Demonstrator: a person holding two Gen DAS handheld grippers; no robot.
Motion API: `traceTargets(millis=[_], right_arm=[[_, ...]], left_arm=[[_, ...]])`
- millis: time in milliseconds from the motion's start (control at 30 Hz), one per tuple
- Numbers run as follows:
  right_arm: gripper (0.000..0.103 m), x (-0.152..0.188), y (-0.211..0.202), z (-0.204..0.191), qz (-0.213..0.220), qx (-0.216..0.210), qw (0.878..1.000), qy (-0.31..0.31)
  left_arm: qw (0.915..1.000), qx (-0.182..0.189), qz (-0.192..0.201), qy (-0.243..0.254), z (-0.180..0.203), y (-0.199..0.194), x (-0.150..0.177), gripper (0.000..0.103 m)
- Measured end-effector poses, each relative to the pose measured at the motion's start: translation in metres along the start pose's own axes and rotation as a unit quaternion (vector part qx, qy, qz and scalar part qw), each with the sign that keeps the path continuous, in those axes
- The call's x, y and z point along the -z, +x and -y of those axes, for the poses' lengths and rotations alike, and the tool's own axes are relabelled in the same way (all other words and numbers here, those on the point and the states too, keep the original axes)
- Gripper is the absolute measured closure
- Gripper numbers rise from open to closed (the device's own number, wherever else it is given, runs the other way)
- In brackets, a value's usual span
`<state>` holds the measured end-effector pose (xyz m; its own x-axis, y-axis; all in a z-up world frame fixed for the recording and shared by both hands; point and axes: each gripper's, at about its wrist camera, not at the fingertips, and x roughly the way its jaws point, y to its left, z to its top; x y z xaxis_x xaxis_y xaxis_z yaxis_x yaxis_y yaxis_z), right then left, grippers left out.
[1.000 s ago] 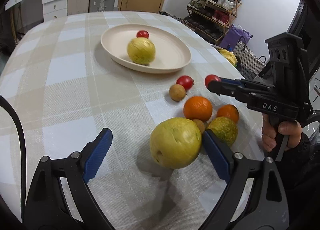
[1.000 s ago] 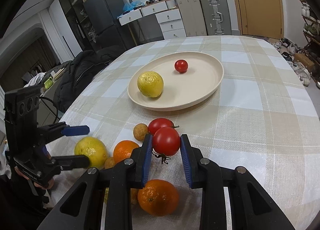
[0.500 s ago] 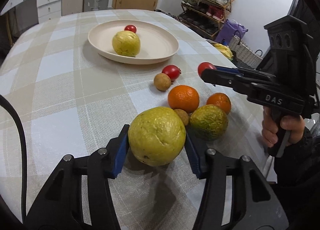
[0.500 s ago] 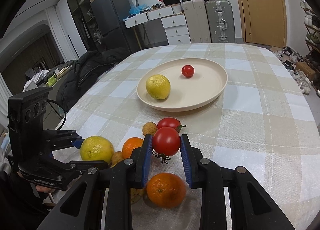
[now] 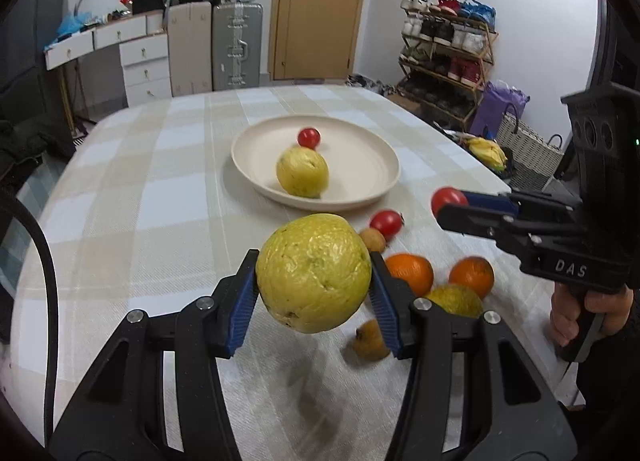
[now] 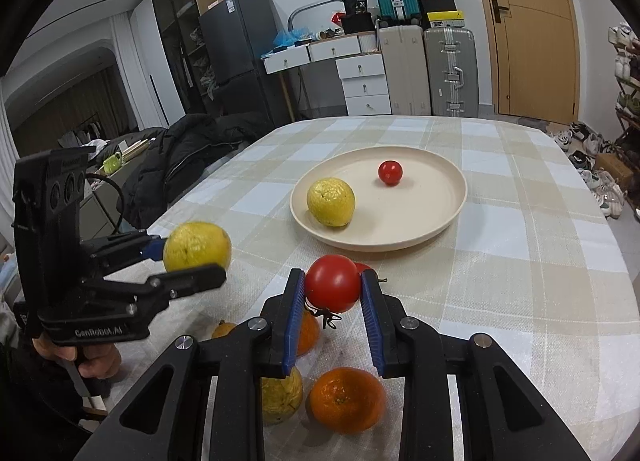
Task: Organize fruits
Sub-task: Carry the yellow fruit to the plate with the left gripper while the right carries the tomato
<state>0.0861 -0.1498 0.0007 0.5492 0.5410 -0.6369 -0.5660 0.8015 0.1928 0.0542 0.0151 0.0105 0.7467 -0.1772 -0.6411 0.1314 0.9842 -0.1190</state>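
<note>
With our left gripper [image 5: 314, 297] clamping the guava [image 5: 313, 272] and our right gripper [image 6: 332, 321] pinching the tomato [image 6: 333, 288], both aimed mid-frame at the plate [image 6: 452, 205], we risk colliding.

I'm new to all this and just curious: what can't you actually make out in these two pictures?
- Left view: a small brown fruit, blurred and partly behind the left gripper.
- Left view: the green-yellow fruit, its lower part hidden by that gripper.
- Right view: a tomato on the table, nearly all hidden behind the held tomato.
- Right view: one orange, mostly covered by the right gripper.
</note>
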Motion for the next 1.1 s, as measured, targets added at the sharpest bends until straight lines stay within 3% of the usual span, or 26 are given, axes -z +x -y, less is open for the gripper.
traceTargets(millis=[300,1100], right_arm=[[0.074,-0.006,-0.001,0.012,0.009,0.018,1.0,0.01],[0.074,-0.037,0.037,0.034,-0.01,0.026,0.999,0.028]], left_arm=[[0.9995,-0.018,0.024,-0.012,-0.012,0.005,-0.018,0.054],[0.9997,-0.019,-0.011,-0.014,-0.007,0.08,-0.048,0.053]])
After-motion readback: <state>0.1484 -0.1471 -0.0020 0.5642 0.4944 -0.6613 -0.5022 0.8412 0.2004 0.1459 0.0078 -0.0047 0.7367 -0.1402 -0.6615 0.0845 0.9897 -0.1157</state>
